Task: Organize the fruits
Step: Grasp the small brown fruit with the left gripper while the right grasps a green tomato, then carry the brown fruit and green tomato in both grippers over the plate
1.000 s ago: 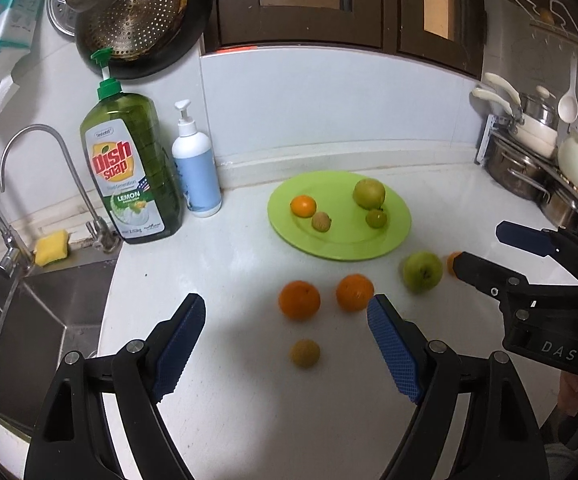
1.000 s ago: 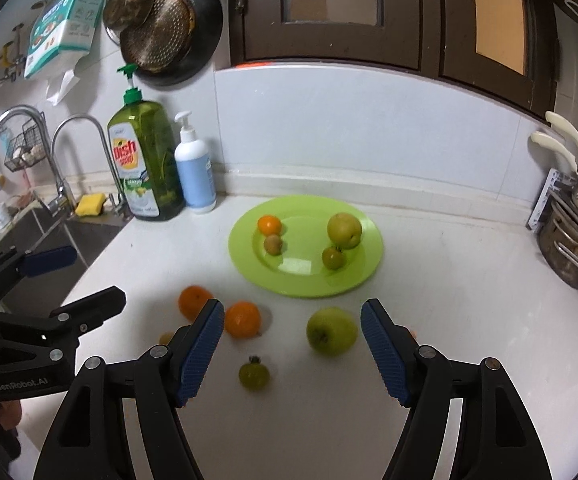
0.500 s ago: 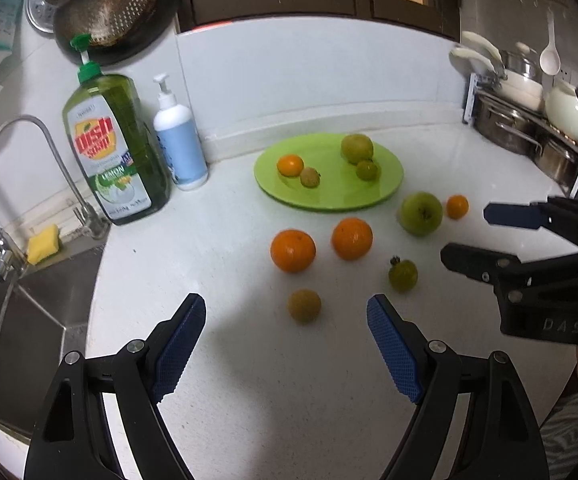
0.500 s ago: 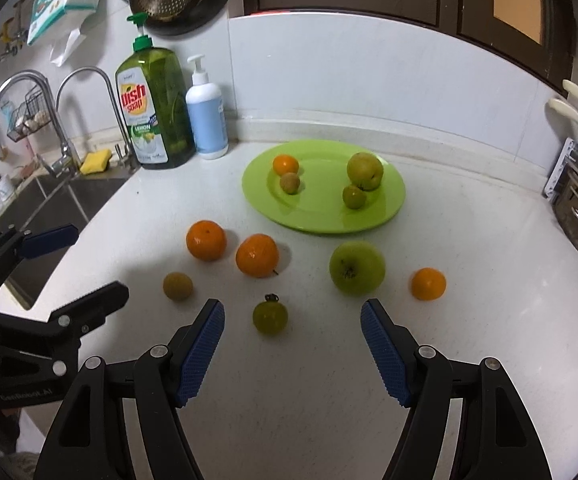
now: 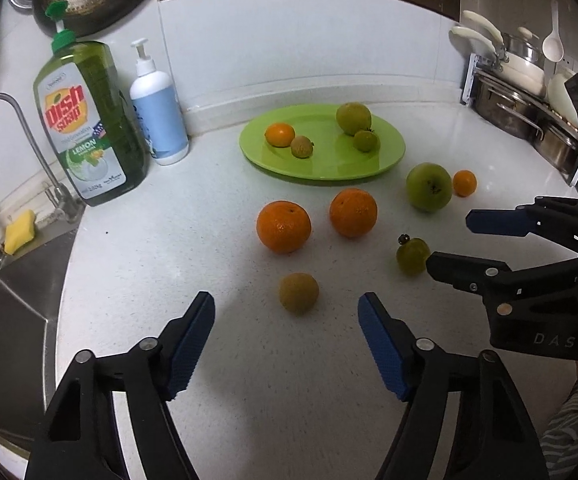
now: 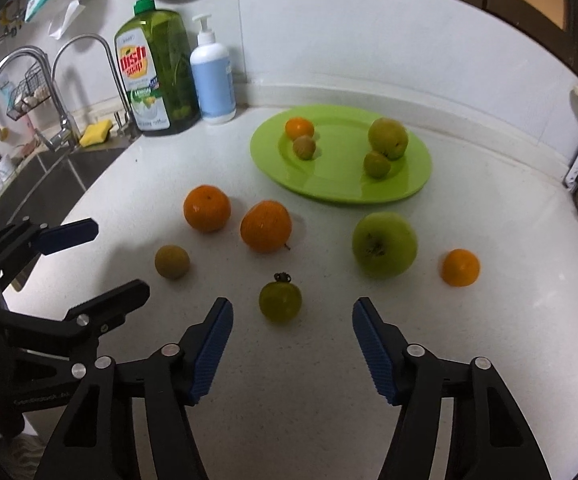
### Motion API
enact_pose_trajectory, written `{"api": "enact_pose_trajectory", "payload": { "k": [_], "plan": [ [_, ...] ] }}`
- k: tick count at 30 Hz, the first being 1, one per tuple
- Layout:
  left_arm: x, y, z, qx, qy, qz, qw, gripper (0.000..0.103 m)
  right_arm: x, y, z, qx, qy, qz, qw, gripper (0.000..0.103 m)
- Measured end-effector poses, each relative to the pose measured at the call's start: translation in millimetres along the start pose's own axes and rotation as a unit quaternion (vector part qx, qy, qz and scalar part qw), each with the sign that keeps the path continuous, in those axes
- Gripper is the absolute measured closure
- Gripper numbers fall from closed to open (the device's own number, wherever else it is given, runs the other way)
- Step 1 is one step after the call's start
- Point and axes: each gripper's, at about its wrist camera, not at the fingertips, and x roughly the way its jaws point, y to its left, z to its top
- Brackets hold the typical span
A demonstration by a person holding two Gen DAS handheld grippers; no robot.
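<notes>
A small brown fruit (image 5: 299,293) lies on the white counter just ahead of my left gripper (image 5: 285,298). Its jaws are closing and nothing is pressed between them. A green tomato (image 6: 280,300) with a dark stem sits just beyond the tips of my right gripper (image 6: 292,305), whose jaws are also closing on nothing. Farther back lie two oranges (image 5: 283,226) (image 5: 353,212), a green apple (image 6: 384,244) and a small orange (image 6: 460,267). The green plate (image 5: 321,166) behind them holds several small fruits.
A green dish soap bottle (image 5: 89,120) and a white pump bottle (image 5: 159,118) stand at the back left. The sink (image 5: 5,300) with its faucet and a yellow sponge (image 5: 19,232) borders the counter's left edge. Pots on a rack (image 5: 529,96) fill the back right.
Both grippers have come down toward the counter, so the loose fruits look larger and nearer. The jaws of both stand narrower than before.
</notes>
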Motion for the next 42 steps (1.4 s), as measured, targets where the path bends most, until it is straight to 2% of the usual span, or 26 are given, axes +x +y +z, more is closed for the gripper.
{"api": "enact_pose_trajectory", "payload": {
  "k": [8, 14, 27, 42],
  "plan": [
    [21, 1, 3, 0.002, 0.021, -0.01, 0.9997, 0.041, 23, -1, 4, 0.002, 0.033, 0.017, 0.999, 0.053],
    [32, 1, 4, -0.002, 0.031, -0.017, 0.9994, 0.045, 34, -2, 6, 0.001, 0.045, 0.02, 0.999, 0.057],
    [49, 1, 5, -0.007, 0.052, -0.035, 0.998, 0.075, 45, 1, 8, -0.004, 0.055, 0.03, 0.998, 0.073],
    [42, 1, 6, -0.012, 0.044, -0.035, 0.9984, 0.075, 39, 2, 10, -0.006, 0.045, 0.031, 0.998, 0.073]
  ]
}}
